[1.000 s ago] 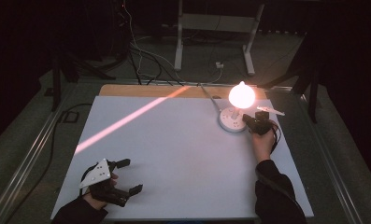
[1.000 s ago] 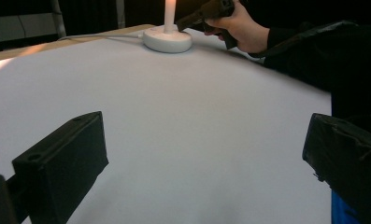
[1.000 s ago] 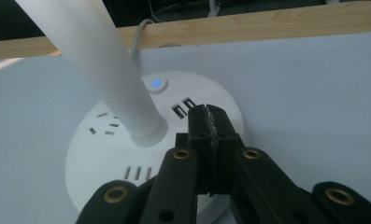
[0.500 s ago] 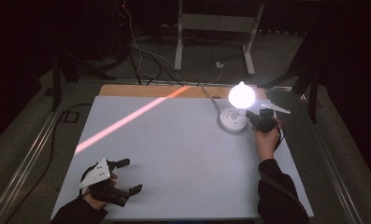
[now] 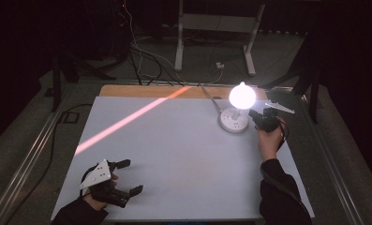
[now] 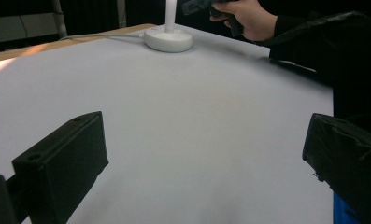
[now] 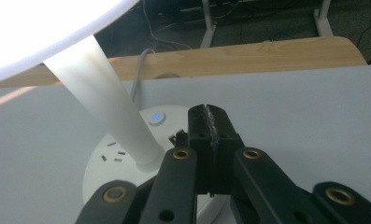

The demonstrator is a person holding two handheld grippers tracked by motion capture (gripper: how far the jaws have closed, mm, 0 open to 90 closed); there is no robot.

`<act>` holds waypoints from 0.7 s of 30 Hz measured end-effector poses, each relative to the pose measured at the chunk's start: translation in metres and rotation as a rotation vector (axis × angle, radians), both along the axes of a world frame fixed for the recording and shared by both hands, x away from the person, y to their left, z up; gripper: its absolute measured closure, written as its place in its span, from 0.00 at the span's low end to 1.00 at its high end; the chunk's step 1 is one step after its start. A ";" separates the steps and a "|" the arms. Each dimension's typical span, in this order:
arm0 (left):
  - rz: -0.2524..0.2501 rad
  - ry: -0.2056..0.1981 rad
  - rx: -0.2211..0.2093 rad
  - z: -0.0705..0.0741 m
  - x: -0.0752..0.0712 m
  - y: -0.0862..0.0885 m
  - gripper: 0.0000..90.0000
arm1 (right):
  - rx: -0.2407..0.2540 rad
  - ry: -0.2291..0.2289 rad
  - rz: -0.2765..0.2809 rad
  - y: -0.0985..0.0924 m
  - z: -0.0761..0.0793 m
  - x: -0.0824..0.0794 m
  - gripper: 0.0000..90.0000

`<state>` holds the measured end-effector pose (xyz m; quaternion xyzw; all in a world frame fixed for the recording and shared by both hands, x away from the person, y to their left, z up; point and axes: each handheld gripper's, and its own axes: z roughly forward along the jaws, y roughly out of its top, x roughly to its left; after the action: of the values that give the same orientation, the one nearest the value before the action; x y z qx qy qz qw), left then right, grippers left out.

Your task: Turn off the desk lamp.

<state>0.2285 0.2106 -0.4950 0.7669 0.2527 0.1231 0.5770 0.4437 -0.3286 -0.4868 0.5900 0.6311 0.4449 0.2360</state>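
Observation:
A white desk lamp stands at the table's far right, its round head (image 5: 242,96) glowing over a round white base (image 5: 234,123). My right gripper (image 5: 256,116) hovers just right of that base, held by a hand. In the right gripper view its jaws are pressed together, shut on nothing (image 7: 206,114), above the base (image 7: 103,163) and near a small lit blue button (image 7: 156,117) beside the stem (image 7: 113,98). My left gripper (image 5: 130,177) rests at the near left corner, open, with its jaws wide apart (image 6: 202,154) over bare table.
The white table top (image 5: 188,154) has a wooden strip (image 5: 141,91) along its far edge. A pink streak of light (image 5: 127,121) crosses it diagonally. The lamp's cable (image 5: 209,96) runs off the back. Metal stand legs (image 5: 212,28) and cables lie on the floor behind.
My right gripper has drifted slightly to the right, away from the lamp base. The lamp stays lit and the left gripper has not moved.

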 end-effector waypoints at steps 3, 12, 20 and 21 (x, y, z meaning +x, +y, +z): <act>0.002 0.003 -0.004 0.000 0.001 0.000 0.01 | -0.006 0.001 0.002 0.001 -0.001 0.000 0.99; -0.001 0.002 0.001 0.000 0.000 0.000 0.01 | -0.005 0.023 0.004 0.003 -0.010 0.002 0.99; -0.002 0.004 0.000 0.000 0.001 -0.001 0.01 | -0.011 0.036 0.007 0.005 -0.017 0.004 0.99; -0.001 0.004 0.000 -0.001 0.001 0.000 0.01 | -0.008 0.038 0.007 0.005 -0.018 0.004 0.99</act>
<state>0.2294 0.2101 -0.4955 0.7674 0.2536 0.1214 0.5763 0.4475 -0.3232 -0.5050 0.5951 0.6393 0.4320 0.2248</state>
